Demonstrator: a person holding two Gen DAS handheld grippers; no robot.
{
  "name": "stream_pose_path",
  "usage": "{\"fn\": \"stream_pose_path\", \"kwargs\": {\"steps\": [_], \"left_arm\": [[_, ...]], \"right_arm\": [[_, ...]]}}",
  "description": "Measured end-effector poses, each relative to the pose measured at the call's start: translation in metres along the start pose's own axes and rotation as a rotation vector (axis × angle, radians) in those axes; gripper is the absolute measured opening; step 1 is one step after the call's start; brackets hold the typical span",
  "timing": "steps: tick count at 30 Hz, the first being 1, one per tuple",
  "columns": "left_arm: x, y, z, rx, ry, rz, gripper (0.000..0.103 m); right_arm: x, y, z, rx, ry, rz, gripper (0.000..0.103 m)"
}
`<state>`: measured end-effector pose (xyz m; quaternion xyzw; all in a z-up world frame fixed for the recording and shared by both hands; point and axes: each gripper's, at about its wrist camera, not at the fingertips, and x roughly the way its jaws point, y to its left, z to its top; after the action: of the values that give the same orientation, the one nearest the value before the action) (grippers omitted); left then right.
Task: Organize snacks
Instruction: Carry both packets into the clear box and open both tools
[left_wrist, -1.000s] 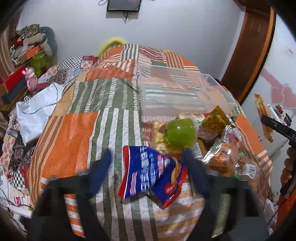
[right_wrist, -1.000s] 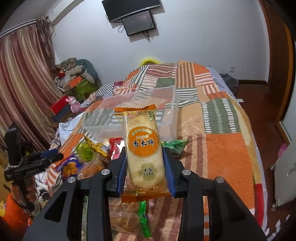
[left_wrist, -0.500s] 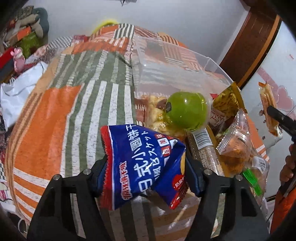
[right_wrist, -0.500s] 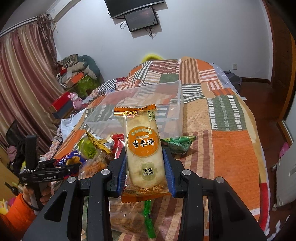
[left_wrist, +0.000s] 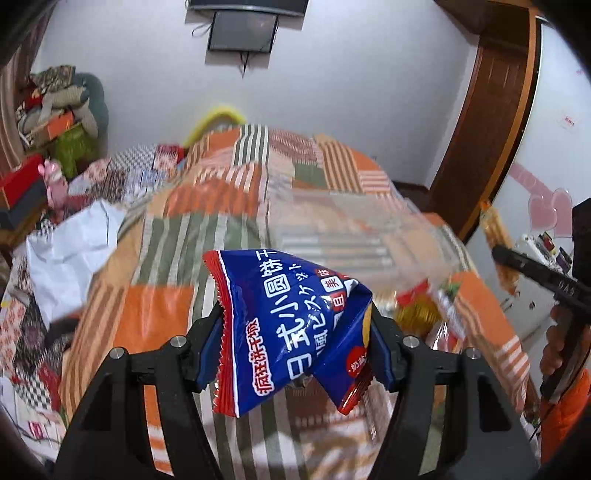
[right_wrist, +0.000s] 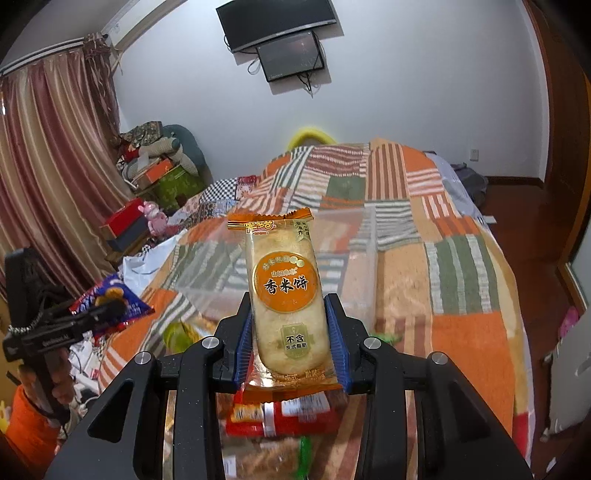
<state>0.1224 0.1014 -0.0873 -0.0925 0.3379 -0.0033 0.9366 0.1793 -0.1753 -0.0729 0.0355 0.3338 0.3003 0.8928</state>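
Note:
A blue snack bag with red edges hangs above the patchwork bedspread, and my left gripper is shut on it, pads pressing both sides. My right gripper is shut on an upright orange rice-cracker packet. A clear plastic box stands on the bed just beyond both grippers. Loose snacks lie in a pile in front of the box. In the right wrist view the left gripper shows at the left with the blue bag.
More packets and a green round snack lie under my right gripper. A white sheet lies on the bed's left side. Boxes and cushions are stacked by the curtain. A wooden door stands at the right.
My left gripper closed on the blue bag and lifted it off the bedspread. The right gripper rose a little, still holding the rice-cracker packet.

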Motion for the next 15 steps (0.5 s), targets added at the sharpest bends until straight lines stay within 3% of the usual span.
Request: {"fn": "stream_pose_path", "kwargs": {"steps": [8, 15], "left_arm": [[0.023, -0.018, 0.040, 0.030, -0.045, 0.001, 0.065], [0.061, -0.024, 0.056, 0.008, -0.002, -0.026, 0.066]], "right_arm": [[0.026, 0.008, 0.022, -0.018, -0.002, -0.021, 0.033], [0.052, 0.001, 0.030, -0.012, 0.033, -0.049, 0.033]]}}
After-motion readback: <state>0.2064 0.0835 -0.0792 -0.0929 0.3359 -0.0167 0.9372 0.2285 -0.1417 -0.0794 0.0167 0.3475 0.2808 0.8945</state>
